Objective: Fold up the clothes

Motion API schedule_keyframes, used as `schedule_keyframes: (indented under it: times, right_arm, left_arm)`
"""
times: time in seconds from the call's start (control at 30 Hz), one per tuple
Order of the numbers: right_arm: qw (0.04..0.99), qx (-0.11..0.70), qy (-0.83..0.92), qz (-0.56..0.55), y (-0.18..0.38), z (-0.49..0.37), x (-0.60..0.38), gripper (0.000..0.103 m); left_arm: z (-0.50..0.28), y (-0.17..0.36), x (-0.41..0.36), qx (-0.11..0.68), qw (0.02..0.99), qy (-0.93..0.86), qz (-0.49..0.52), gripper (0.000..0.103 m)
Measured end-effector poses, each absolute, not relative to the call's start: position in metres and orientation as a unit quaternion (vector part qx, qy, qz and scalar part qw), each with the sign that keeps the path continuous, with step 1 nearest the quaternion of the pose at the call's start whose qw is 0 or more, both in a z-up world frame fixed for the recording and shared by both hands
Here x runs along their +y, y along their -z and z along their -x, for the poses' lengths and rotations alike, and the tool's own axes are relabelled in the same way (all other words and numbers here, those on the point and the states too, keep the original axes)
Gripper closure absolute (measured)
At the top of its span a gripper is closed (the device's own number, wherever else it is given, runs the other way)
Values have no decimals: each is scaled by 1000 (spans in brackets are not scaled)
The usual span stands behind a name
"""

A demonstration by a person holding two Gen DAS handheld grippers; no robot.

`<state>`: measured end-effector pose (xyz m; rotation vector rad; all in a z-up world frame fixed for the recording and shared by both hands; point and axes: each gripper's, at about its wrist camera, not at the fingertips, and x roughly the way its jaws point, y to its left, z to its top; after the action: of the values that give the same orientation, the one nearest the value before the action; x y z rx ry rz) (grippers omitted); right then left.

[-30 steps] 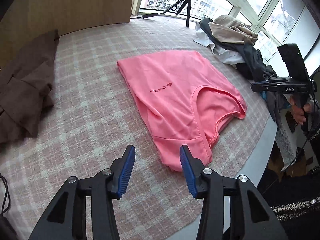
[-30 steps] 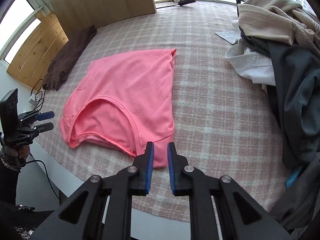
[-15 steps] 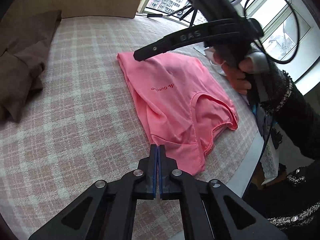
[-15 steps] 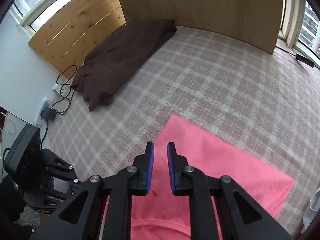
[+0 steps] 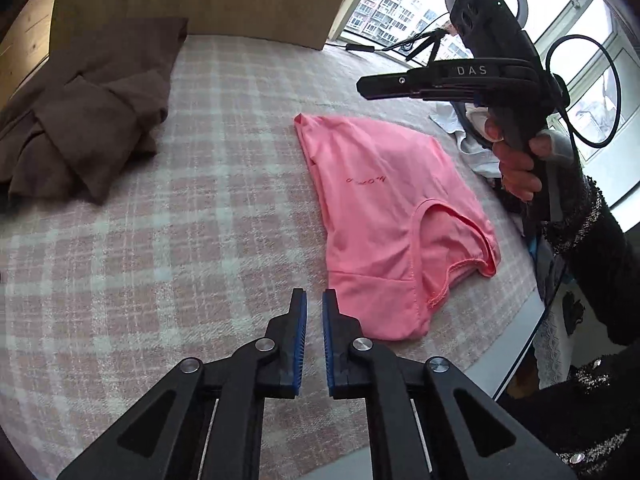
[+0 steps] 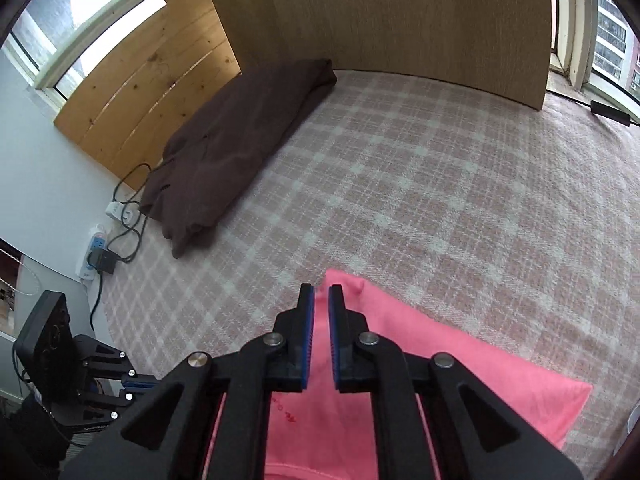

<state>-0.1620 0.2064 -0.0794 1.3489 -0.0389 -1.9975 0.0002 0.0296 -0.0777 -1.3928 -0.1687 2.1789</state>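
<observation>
A pink T-shirt (image 5: 384, 208) lies folded lengthwise on the checked bedspread (image 5: 180, 240), neckline toward the bed's near edge. My left gripper (image 5: 314, 300) hovers over the bedspread just left of the shirt's near corner. Its jaws are opening, a narrow gap, nothing between them. A hand holds my right gripper (image 5: 362, 85) in the air above the shirt's far end. In the right wrist view the right gripper (image 6: 321, 294) sits over the far corner of the shirt (image 6: 440, 380). Its jaws are closing, a slim gap left, no cloth pinched.
A folded brown garment (image 5: 88, 120) lies at the bed's far left, by the wooden headboard (image 6: 400, 20). Unfolded clothes (image 5: 468, 148) are heaped at the right. A power strip with cables (image 6: 94, 256) hangs off the left side. The bed edge (image 5: 516, 352) runs close on the right.
The left jaws went from wide to fully shut, then parted slightly. The right gripper swung from the shirt's near hem over to its far corner, and its gap narrowed.
</observation>
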Motion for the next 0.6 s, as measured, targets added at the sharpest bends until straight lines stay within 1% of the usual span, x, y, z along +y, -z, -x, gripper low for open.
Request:
schedule_keyframes:
  times: [0.03, 0.07, 0.2, 0.23, 0.3, 0.4, 0.43, 0.47, 0.5, 0.53, 0.57, 0.6]
  right_arm:
    - [365, -22, 772, -520, 75, 156, 210, 95]
    - [368, -20, 769, -523, 75, 150, 210, 95]
    - [357, 6, 753, -553, 102, 134, 206, 95]
    - [350, 13, 748, -564, 113, 134, 204, 95]
    - [332, 26, 740, -585, 131, 135, 205, 95]
    - [328, -15, 759, -563, 107, 124, 241, 94]
    - [319, -28, 773, -548, 95, 120, 261, 89]
    - [310, -42, 786, -533, 83, 115, 281, 69]
    - [289, -49, 800, -523, 77, 110, 303, 45]
    - [265, -53, 814, -514, 74, 105, 326, 39]
    - [239, -53, 823, -513, 75, 101, 347, 39]
    - [216, -56, 825, -520, 80, 99, 365, 39]
  left_arm:
    - [2, 71, 38, -54, 284, -811, 509, 88]
    - [6, 67, 48, -47, 298, -809, 504, 86]
    - [33, 75, 89, -34, 338, -790, 510, 85]
    - [39, 83, 98, -18, 333, -785, 522, 84]
    - [47, 102, 109, 30, 299, -776, 555, 85]
    - [46, 89, 98, 13, 289, -786, 546, 84]
    - [45, 81, 92, 9, 280, -793, 541, 80]
    - [44, 75, 88, 0, 274, -799, 535, 73]
    - [43, 69, 84, -9, 269, -805, 529, 70]
    - [42, 62, 80, -18, 263, -811, 523, 63]
    - [41, 60, 79, -22, 264, -812, 520, 58]
    - [42, 64, 82, -17, 255, -812, 525, 56]
